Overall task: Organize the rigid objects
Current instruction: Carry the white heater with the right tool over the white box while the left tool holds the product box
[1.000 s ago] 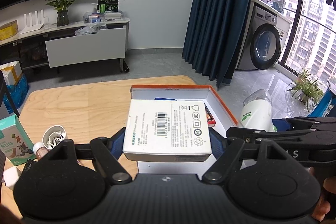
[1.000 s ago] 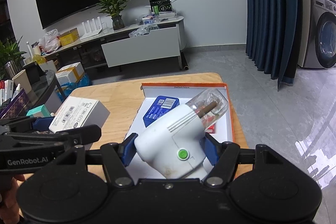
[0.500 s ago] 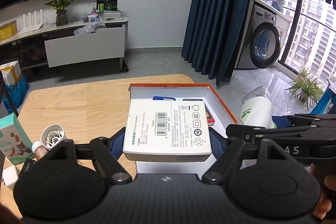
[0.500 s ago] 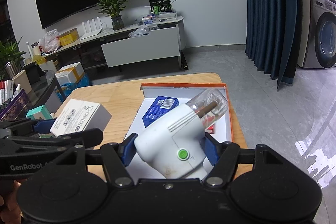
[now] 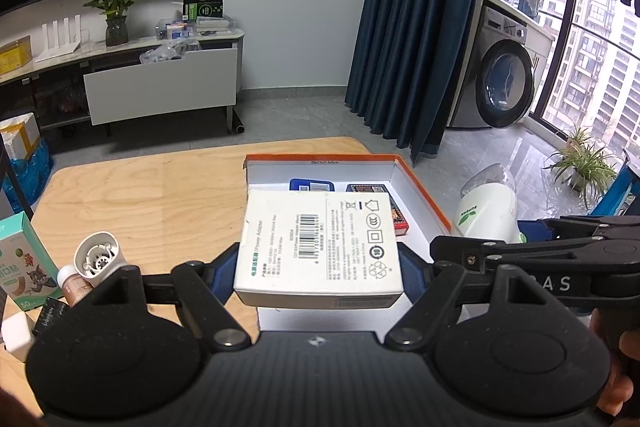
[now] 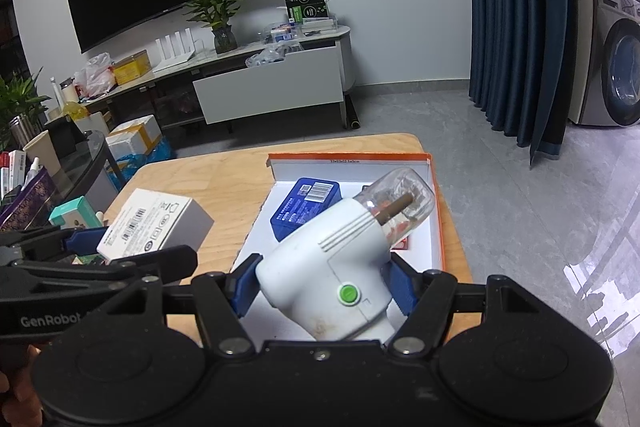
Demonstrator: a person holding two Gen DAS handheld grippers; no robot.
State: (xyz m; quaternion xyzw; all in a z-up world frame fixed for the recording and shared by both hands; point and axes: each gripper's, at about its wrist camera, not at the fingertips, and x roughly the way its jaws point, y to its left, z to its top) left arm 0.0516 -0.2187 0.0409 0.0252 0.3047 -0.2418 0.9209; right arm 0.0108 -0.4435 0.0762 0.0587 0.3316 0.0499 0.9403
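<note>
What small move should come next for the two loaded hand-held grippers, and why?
Probably lower the left hand-held gripper to set the white adapter box into the orange-rimmed tray: it hangs over bare tray floor, while the blue box sits further back.

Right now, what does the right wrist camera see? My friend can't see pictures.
The right gripper clamps a white device with a clear cap above an orange-rimmed box on a wooden table. The left gripper holds a white carton.

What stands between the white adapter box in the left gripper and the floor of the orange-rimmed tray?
Nothing visible. The white adapter box, clamped in the left gripper, hangs over bare tray floor; the blue box lies farther back.
</note>
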